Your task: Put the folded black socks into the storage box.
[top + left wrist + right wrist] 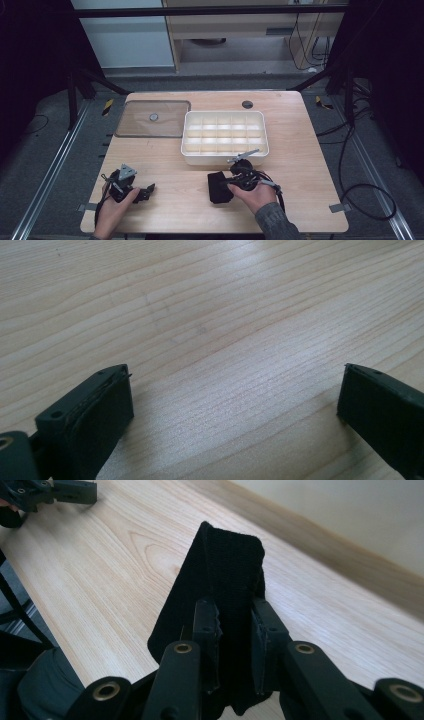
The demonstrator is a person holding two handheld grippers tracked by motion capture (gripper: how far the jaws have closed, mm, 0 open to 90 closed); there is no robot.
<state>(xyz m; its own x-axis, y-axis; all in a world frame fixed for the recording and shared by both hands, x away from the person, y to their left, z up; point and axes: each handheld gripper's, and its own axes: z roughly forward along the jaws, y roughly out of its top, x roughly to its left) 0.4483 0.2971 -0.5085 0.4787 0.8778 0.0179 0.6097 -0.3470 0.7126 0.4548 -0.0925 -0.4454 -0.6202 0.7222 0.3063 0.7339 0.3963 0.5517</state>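
Black cloth (220, 595), folded to a thick band, is pinched between the jaws of the right gripper (235, 645); both pads are seen pressed into it in the right gripper view, w/ the far end sticking up past the tips and the rest hanging below. In the high view the cloth (219, 187) sits at the near-centre of the wooden table (300, 160), just in front of the white divided tray (187, 150), touching or barely off the wood – can't be told which. The left gripper (235, 405) is parked near the table's left front, jaws spread wide w/ nothing btwn them, bare wood under it. Risks, as judged: the grip is taken on a narrow fold only, so a layer could slide out if the cloth is lifted fast, and the piece would drop or unfold. The hanging part could be dragged across the tray's front wall, nudging the tray or snagging on a divider. If a compartment is meant, the loose end may be draped over two cells. The clear lid (152, 119), lying flat at back left, is well apart and prob. no hazard.
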